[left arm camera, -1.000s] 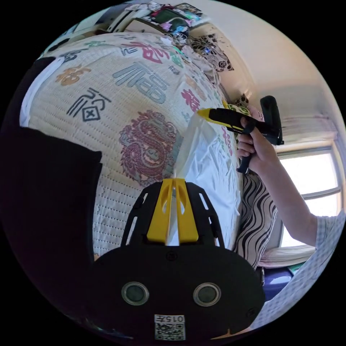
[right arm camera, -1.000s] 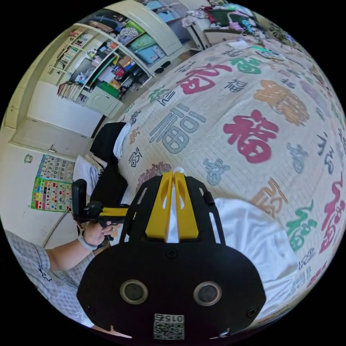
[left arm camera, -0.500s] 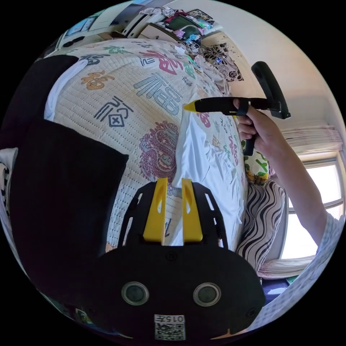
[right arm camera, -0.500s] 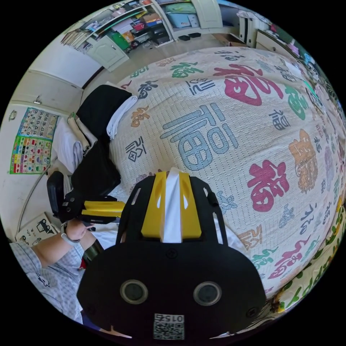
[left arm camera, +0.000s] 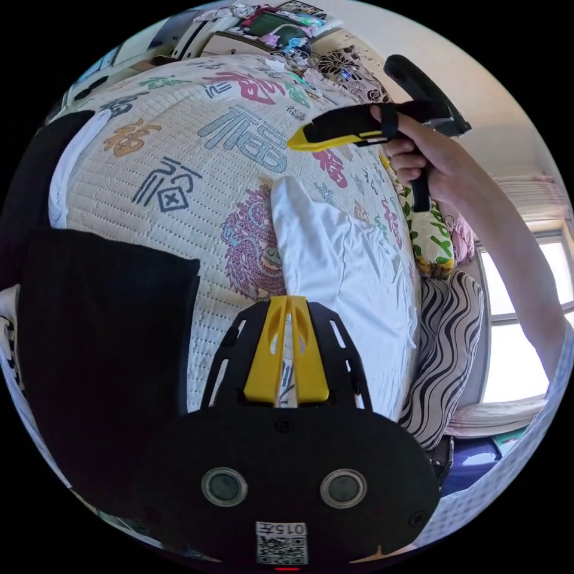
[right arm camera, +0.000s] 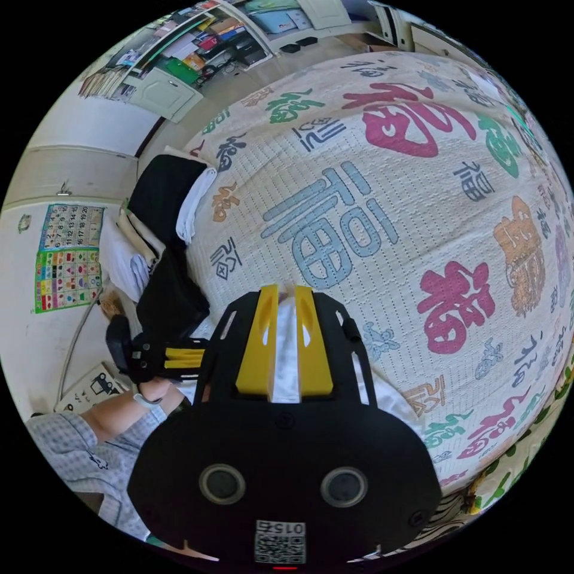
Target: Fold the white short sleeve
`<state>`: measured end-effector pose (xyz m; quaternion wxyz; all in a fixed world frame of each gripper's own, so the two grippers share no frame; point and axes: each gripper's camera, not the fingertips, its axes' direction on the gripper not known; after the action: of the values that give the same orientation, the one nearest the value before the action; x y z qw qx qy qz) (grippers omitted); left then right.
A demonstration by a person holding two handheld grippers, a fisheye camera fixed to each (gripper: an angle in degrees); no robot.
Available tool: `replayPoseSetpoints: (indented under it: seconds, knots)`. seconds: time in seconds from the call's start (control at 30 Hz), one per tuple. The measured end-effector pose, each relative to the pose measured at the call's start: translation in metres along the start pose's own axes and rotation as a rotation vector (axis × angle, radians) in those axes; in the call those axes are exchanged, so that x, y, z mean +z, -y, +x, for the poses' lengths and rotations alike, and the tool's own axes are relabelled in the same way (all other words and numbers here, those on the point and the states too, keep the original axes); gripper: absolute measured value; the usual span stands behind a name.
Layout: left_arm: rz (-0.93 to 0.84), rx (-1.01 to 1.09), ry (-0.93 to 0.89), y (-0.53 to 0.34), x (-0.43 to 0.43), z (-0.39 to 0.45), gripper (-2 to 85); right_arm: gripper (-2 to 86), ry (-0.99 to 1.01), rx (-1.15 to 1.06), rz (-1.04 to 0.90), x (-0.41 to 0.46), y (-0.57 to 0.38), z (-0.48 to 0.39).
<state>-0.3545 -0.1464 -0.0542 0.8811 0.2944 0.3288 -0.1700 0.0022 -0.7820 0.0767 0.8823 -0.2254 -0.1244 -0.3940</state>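
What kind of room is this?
Most likely a bedroom in a home: a wide bed under a patterned quilt with a white shirt on it, cluttered shelves, and a curtained window.

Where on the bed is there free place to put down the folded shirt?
The bedspread is bare beyond the white shirt, toward the shelves. The edge with black clothes is crowded, as is the pillow side.

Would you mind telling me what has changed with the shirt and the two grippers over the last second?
Both grippers let go: the white shirt, held up a second ago, now lies on the bedspread. The right gripper has lifted clear; the left gripper has closed empty. The black clothes stayed put.
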Motion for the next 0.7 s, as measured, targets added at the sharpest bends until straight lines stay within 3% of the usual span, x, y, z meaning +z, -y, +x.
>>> replayPoseSetpoints:
  seconds: [0.13,0.27,0.47,0.7]
  knots:
    - [-0.025,-0.010,0.005,-0.001,-0.005,0.001,0.6,5.3,0.050,-0.052,0.085,-0.015,-0.023,0.001]
    - [-0.010,0.115,0.097,0.008,-0.025,0.028,4.8,5.2,0.043,-0.055,0.239,-0.041,-0.127,0.031]
    - [-0.060,0.414,0.107,0.081,0.015,0.105,9.7,6.3,-0.162,0.332,0.223,-0.047,-0.337,0.138]
    - [-0.258,0.567,0.174,0.150,0.117,0.179,10.1,8.1,-0.197,0.524,0.135,-0.016,-0.444,0.213]
